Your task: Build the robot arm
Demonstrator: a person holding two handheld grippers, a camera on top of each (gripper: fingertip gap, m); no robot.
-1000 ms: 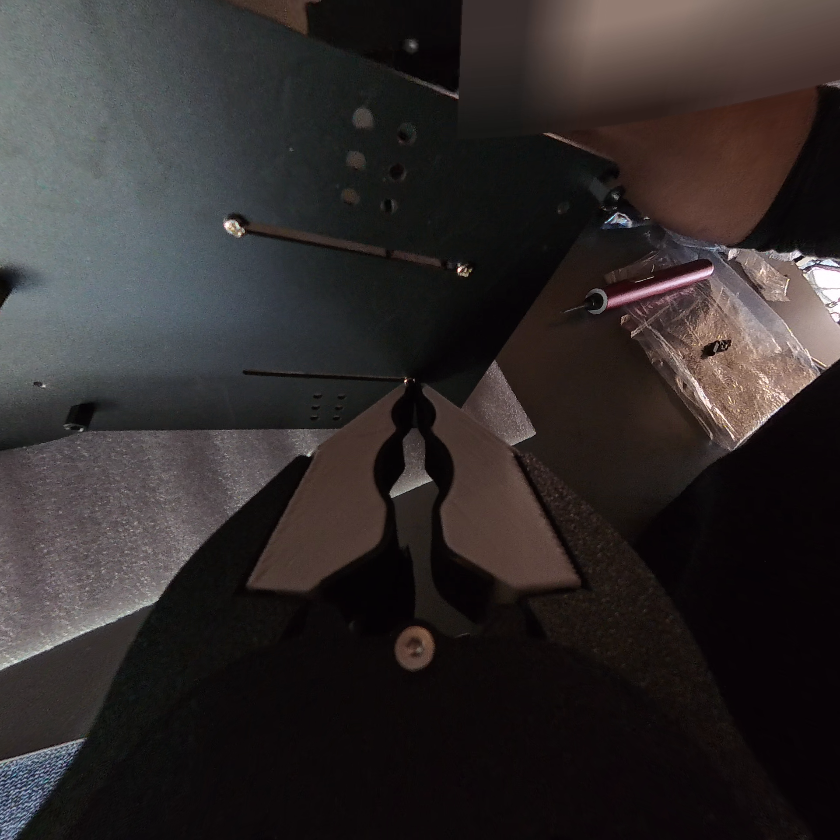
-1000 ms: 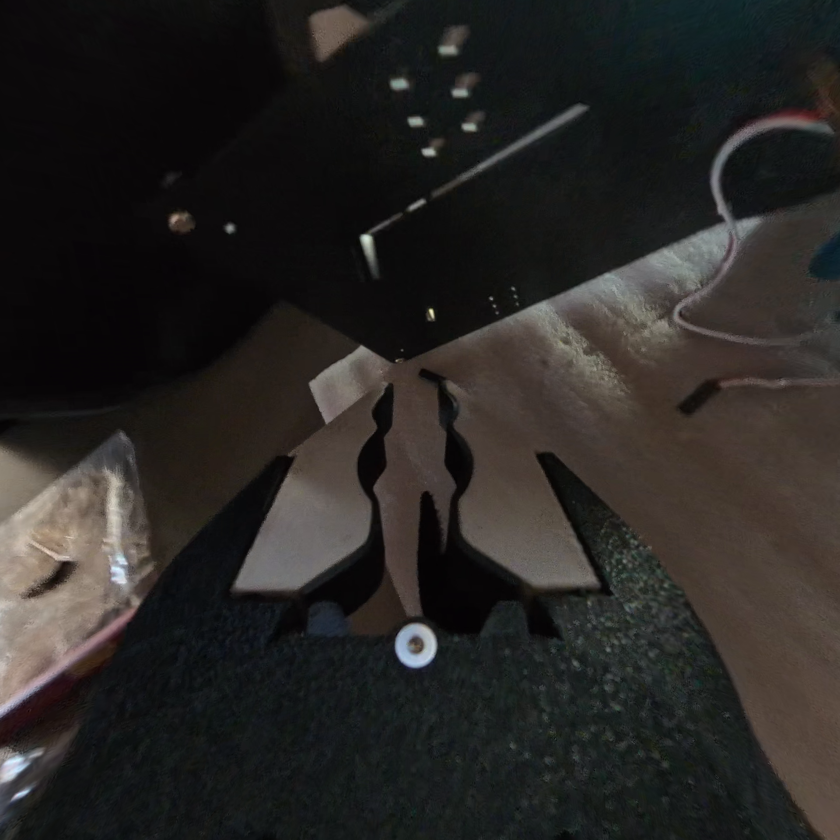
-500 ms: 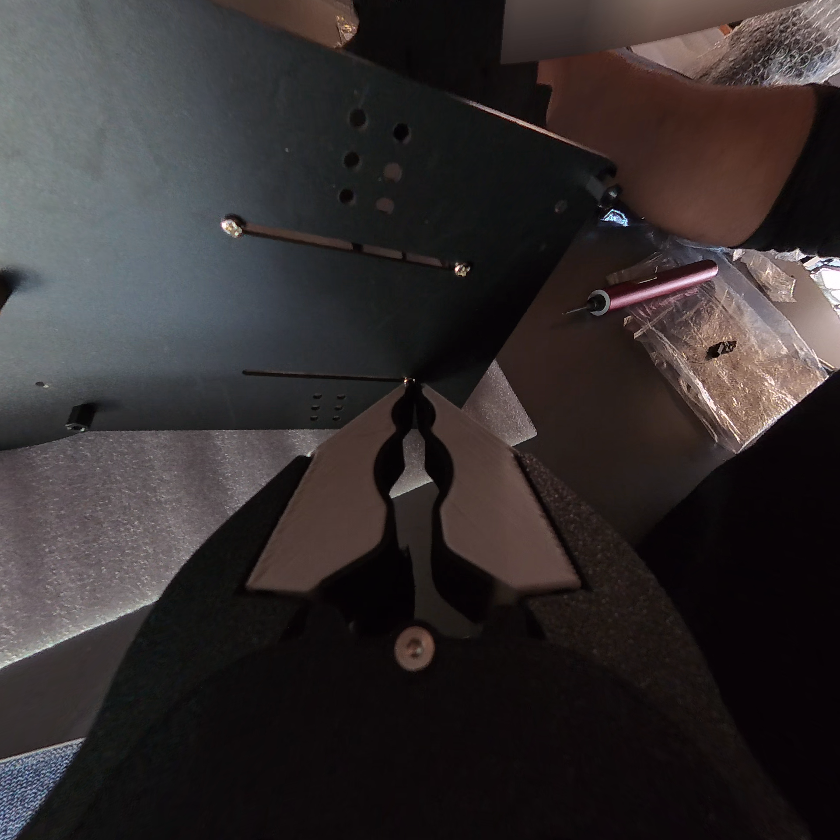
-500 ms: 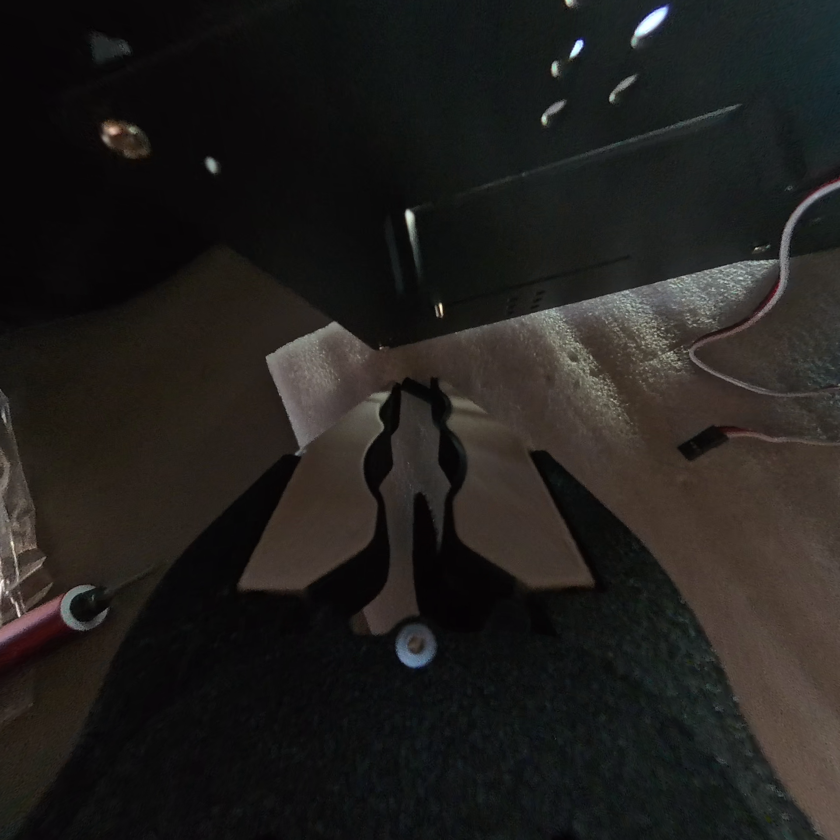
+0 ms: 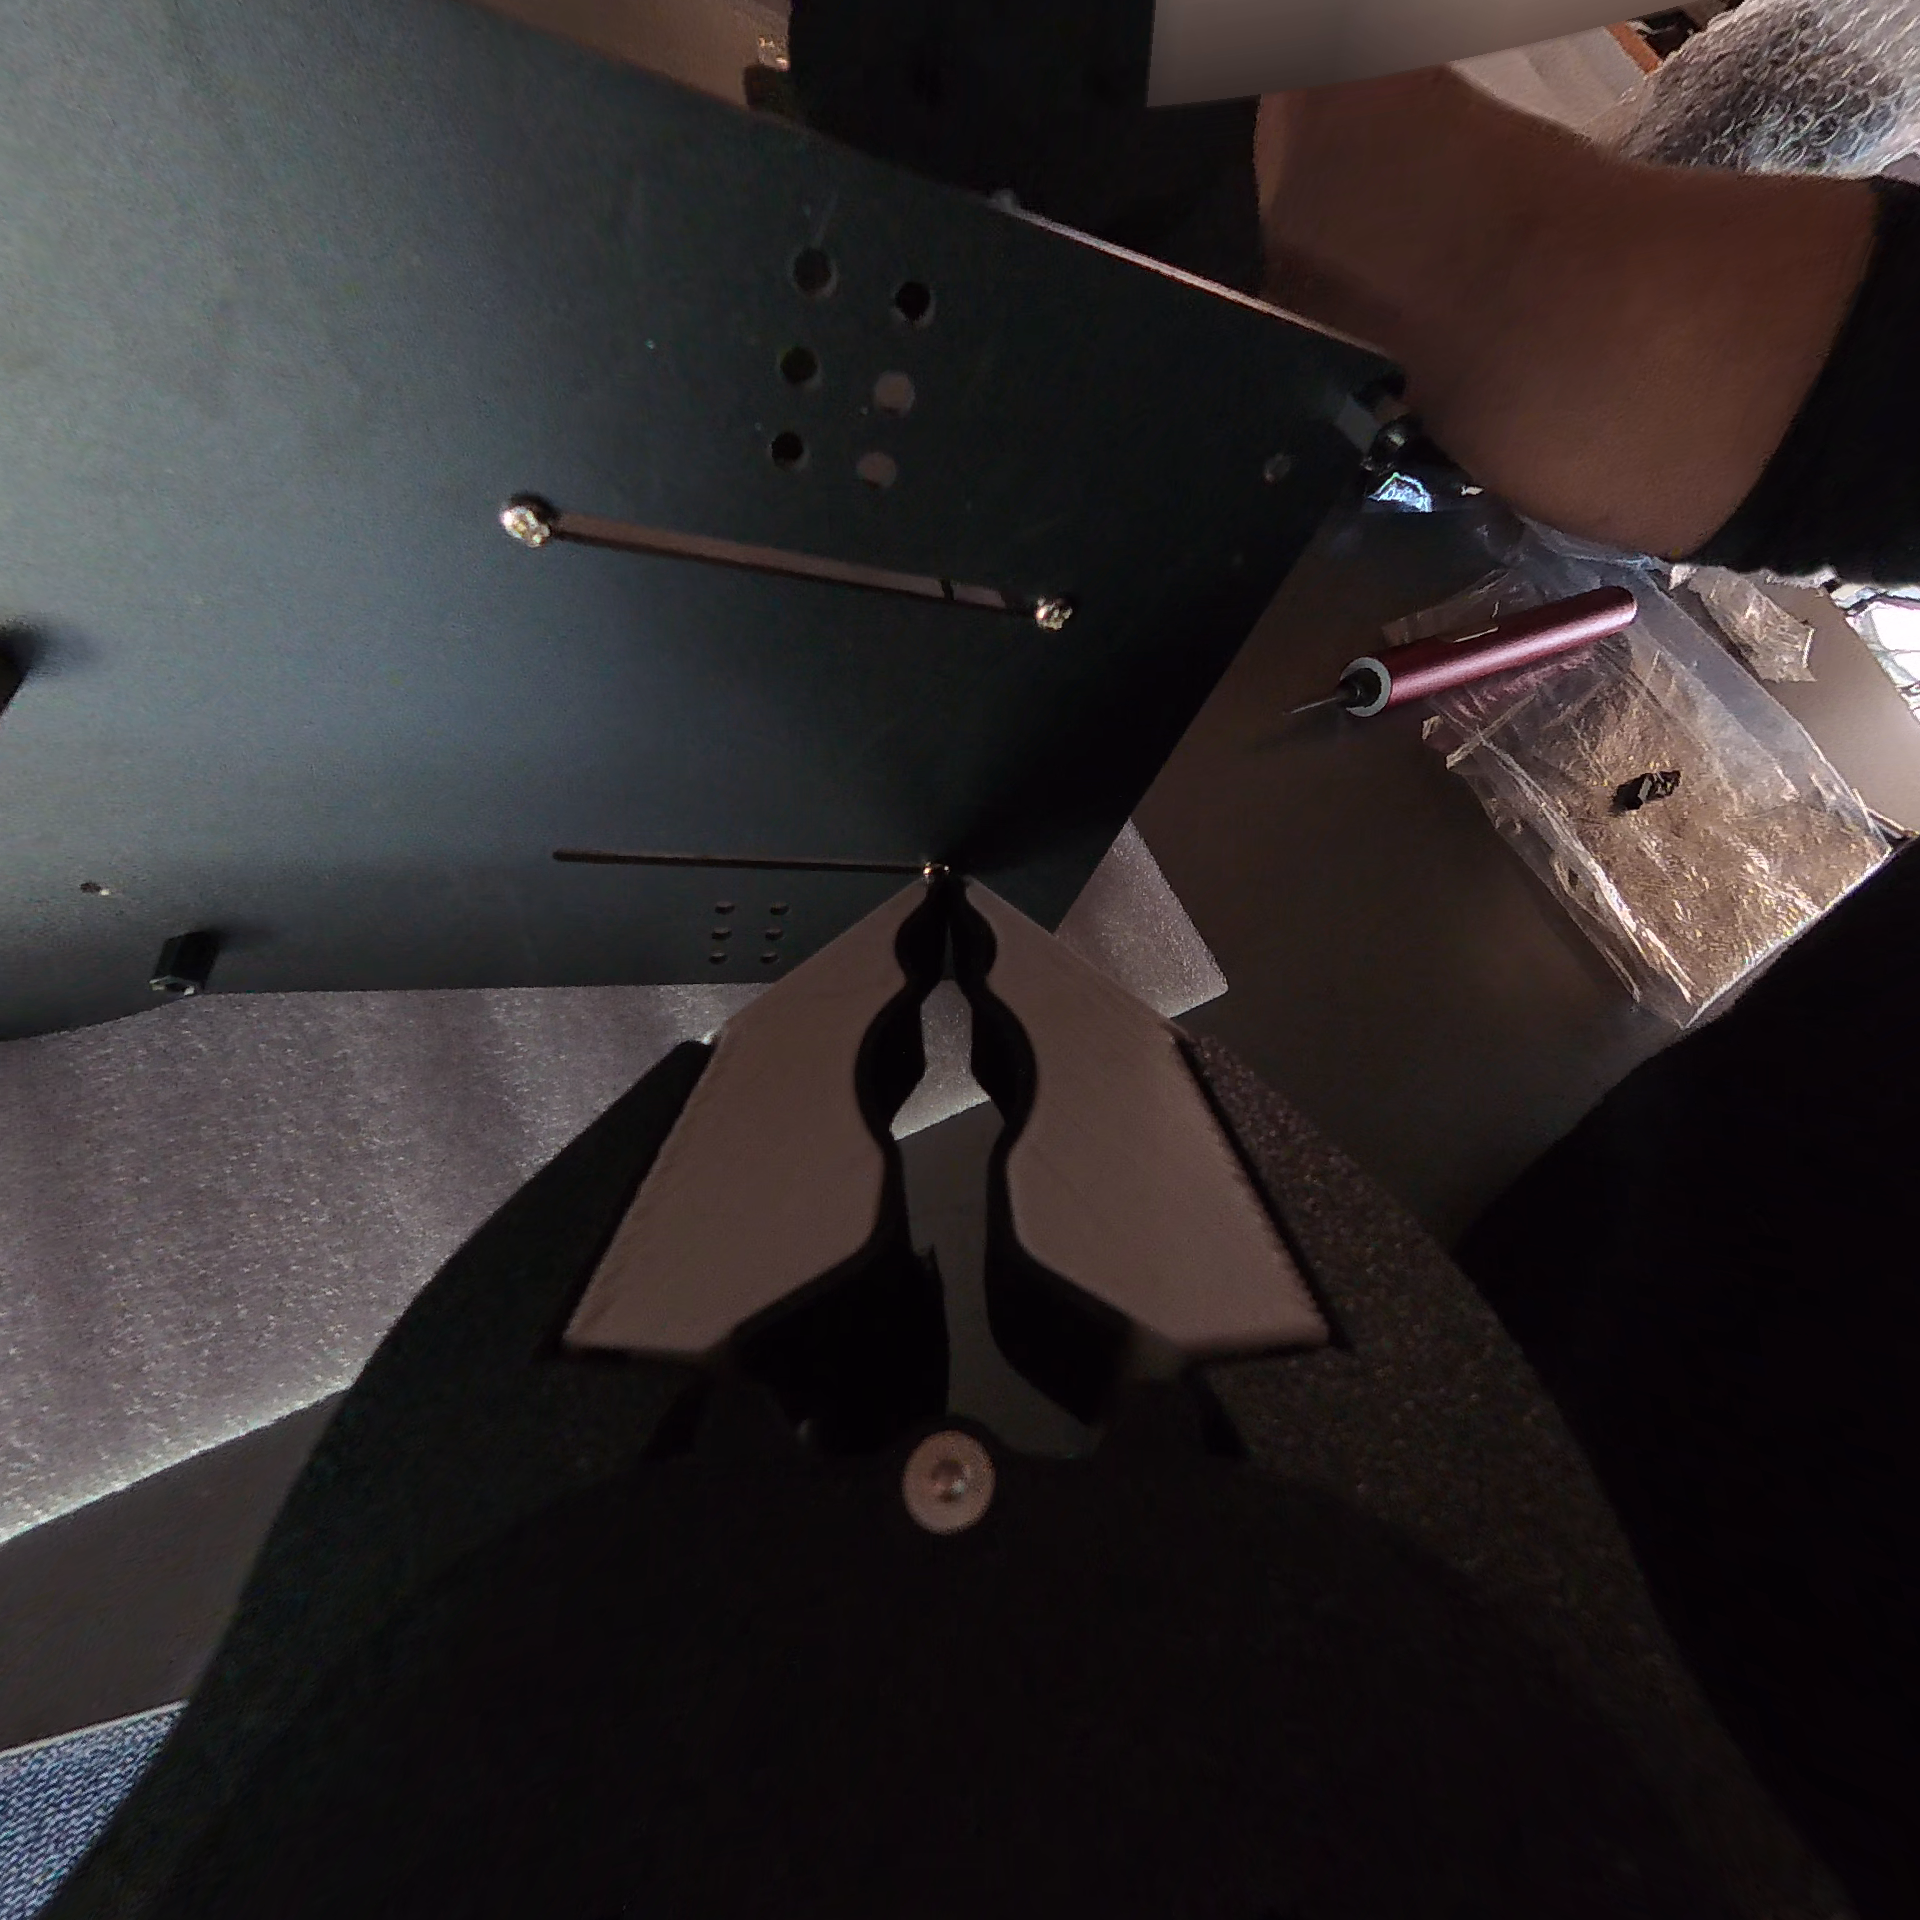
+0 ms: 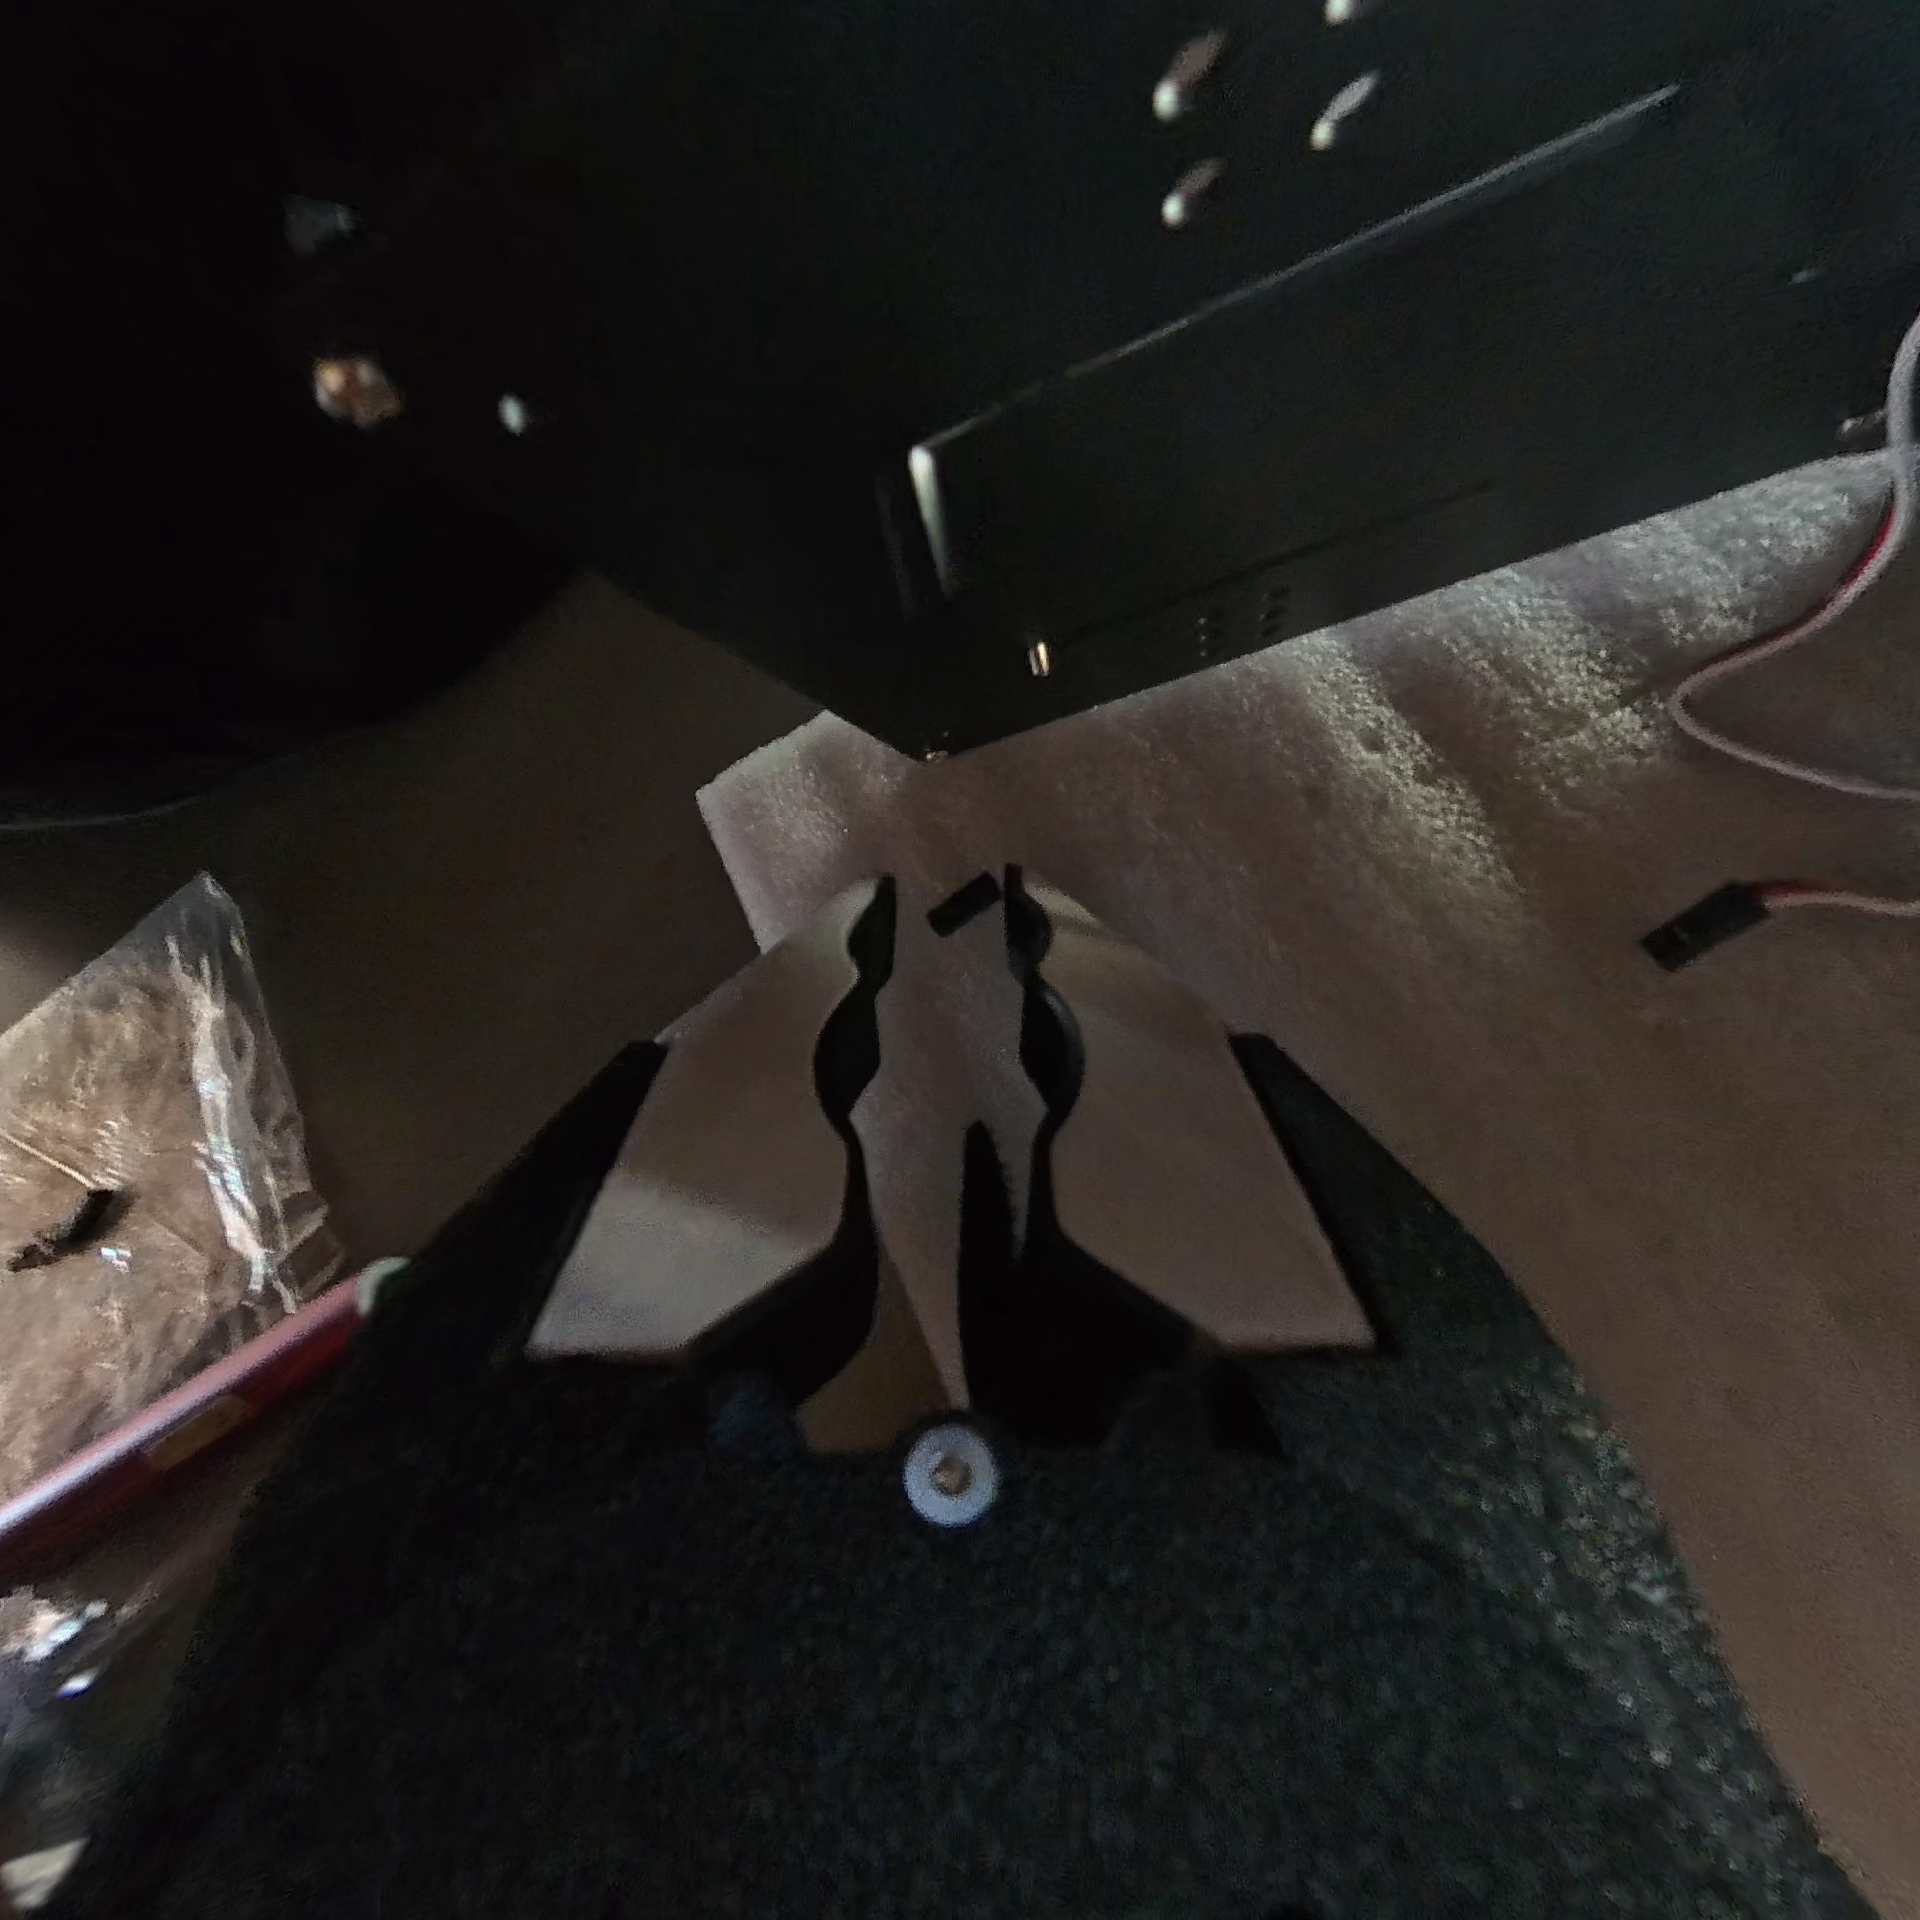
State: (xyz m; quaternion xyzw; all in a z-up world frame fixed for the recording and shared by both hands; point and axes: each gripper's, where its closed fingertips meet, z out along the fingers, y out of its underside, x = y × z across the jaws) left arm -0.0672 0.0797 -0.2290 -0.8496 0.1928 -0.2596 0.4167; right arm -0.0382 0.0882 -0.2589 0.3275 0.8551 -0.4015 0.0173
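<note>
Black sheet metal fills most of the left wrist view: a flat black metal plate with a cluster of round holes, a long slot with a screw at each end, and a short black standoff near its lower left edge. The plate sits tilted, raised over a white foam sheet.

- The left gripper is clenched, tips together at the plate's lower edge, right at a small brass-coloured fastener. Whether it pinches the edge or the fastener cannot be told.
- A bare forearm is next to the plate's far right corner.
- Well off to the right on the tabletop are a maroon cylindrical screwdriver, a crinkled clear plastic bag with a small black part inside, and bubble wrap in the top corner.

Right wrist view, somewhat blurred:

- It looks up at the plate's underside, where a long black rectangular box is mounted.
- The right gripper is released, jaws apart, low over the foam sheet.
- A tiny black oblong piece lies on the foam between the tips. Contact cannot be told.
- A red-and-white wire with a black plug lies on the foam to the right, apart from the gripper.
- The bag and screwdriver are at the left.
</note>
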